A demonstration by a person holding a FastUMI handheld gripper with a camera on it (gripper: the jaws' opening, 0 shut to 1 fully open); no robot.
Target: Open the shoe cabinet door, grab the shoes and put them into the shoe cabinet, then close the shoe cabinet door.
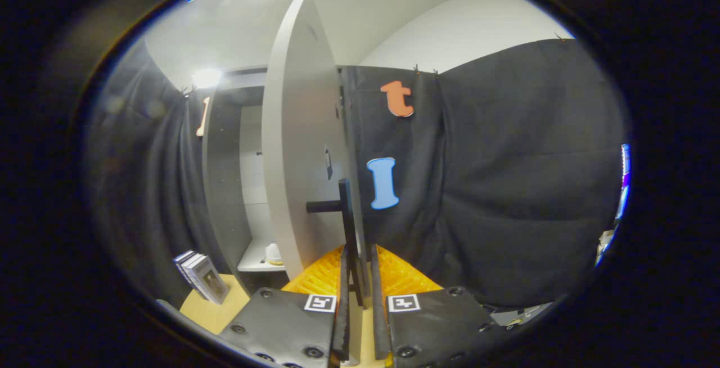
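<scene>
Cabinet door (pixel 298 148), swung open edge-on, with its dark handle (pixel 344 210) standing upright between the fingers of the tool (pixel 360 289); the fingers are nearly closed about the handle's bar. Left of the door, the cabinet (pixel 225 188) interior shows a shelf (pixel 253 261) bearing a small object. Books (pixel 201 277) stand on the tabletop (pixel 211 312).

gripper (pixel 360 278) closed on door handle (pixel 347 227) | cabinet door (pixel 301 148) ajar | books (pixel 201 277) left
</scene>
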